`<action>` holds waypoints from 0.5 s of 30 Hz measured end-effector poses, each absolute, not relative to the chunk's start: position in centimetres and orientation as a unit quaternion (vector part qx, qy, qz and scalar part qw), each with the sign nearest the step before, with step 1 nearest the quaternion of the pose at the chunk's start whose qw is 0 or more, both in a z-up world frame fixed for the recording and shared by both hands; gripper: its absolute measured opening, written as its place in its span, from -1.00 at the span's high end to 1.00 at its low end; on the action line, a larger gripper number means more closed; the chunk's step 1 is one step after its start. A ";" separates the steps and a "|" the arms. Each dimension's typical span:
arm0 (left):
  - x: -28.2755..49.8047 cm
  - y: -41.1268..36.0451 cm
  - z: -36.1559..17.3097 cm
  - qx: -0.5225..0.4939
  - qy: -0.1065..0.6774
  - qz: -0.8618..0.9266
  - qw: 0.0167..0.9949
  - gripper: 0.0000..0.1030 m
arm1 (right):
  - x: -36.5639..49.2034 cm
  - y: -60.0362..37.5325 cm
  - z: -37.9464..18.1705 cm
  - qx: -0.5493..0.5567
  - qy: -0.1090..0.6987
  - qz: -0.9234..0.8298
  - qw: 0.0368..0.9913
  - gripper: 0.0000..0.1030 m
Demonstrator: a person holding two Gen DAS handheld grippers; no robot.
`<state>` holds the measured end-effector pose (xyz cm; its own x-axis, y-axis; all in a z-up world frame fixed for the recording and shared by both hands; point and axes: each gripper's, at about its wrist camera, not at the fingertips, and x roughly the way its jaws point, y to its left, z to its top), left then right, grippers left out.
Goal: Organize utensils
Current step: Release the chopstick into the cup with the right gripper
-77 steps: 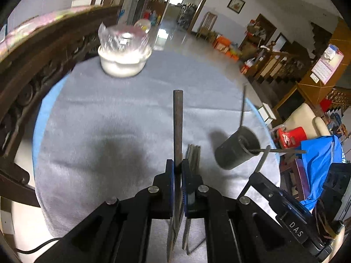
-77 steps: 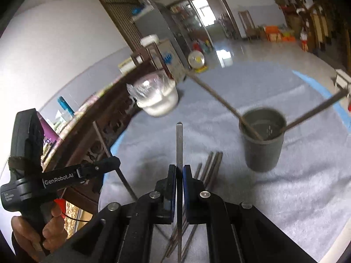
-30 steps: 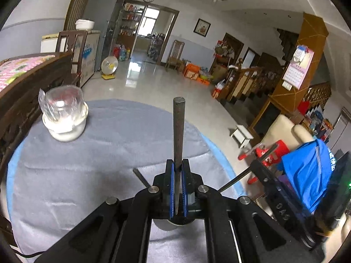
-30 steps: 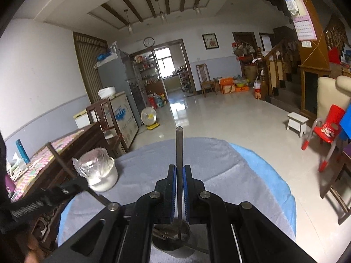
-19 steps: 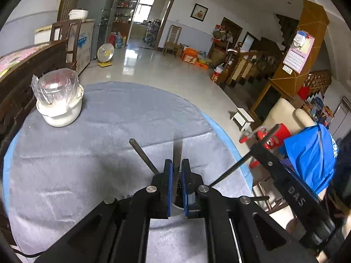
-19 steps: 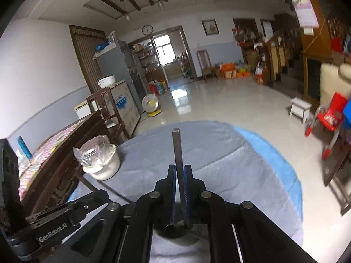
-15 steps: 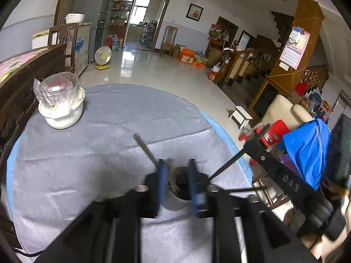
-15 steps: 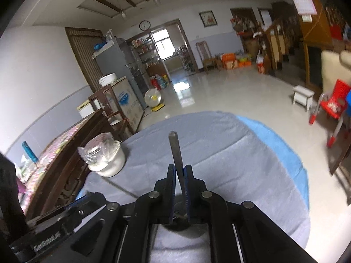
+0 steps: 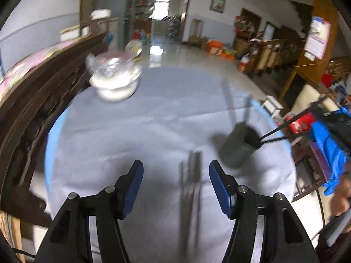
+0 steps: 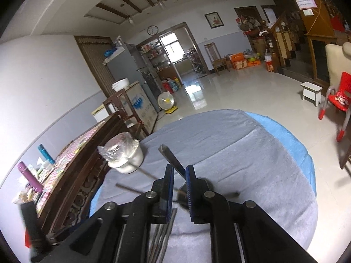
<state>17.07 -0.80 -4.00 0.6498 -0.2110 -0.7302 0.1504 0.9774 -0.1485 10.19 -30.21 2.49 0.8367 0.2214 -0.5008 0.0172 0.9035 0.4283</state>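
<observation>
On grey cloth (image 9: pixel 131 135): dark cup (image 9: pixel 239 146) holding utensils; no legible writing.

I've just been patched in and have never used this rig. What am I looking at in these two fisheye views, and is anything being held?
There is no robot here. A person holds a two-finger tool in each hand, and each tool carries a camera looking along its fingers. The left wrist view shows the left tool wide open and empty, above a bundle of metal sticks lying on the grey cloth. To its right stands a dark cup with sticks in it. Farther back is a plastic-covered white bowl. The right wrist view shows the right tool over that cup, jaws slightly apart, with one stick leaning between them, apparently loose.
</observation>
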 end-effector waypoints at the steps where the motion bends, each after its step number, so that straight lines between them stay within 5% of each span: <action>1: 16.9 -0.2 -4.6 -0.041 0.413 -0.093 0.905 -0.23 | 9.4 -29.8 2.5 0.215 0.278 0.061 0.934 0.73; 15: 13.8 3.4 -11.2 -0.064 0.488 -0.061 0.869 -0.23 | 5.1 -27.7 -0.1 0.216 0.285 0.092 0.929 0.69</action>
